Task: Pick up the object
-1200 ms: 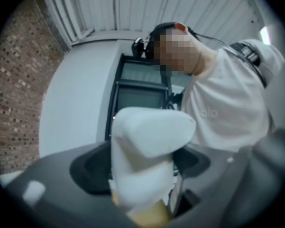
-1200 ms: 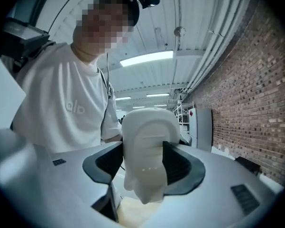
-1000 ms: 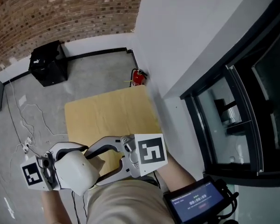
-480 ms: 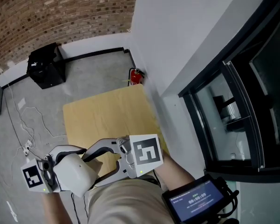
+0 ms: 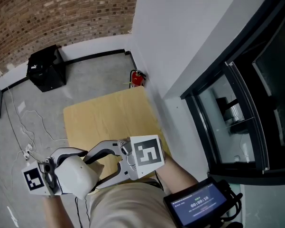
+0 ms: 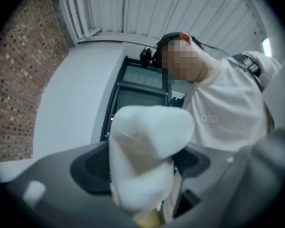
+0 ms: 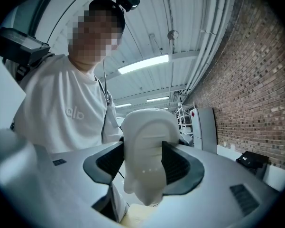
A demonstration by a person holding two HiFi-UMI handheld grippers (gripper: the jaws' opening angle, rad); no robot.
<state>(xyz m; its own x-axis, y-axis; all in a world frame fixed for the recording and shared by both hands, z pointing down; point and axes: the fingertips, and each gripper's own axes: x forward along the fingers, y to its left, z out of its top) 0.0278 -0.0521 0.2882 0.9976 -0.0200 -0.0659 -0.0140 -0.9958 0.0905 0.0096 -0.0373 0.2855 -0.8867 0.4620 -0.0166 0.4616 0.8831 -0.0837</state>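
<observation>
A rounded white moulded object (image 5: 75, 175) is held low in the head view, close to the person's body and above the near edge of a pale wooden table (image 5: 109, 118). My left gripper (image 5: 66, 167) comes in from the left and is shut on it. My right gripper (image 5: 92, 169) reaches in from the right, also shut on it. In the left gripper view the white object (image 6: 144, 156) fills the gap between the dark pads (image 6: 92, 167). The right gripper view shows the same object (image 7: 147, 160) pinched between both pads (image 7: 180, 163), with the person's white shirt behind.
A red fire extinguisher (image 5: 139, 78) stands at the wall corner beyond the table. A black box (image 5: 45, 70) sits on the grey floor at the back left, with loose cables (image 5: 28, 127) nearby. A white wall and a dark window (image 5: 237, 113) run along the right.
Both grippers and the white object have shifted slightly left in the view. Both grips look unchanged.
</observation>
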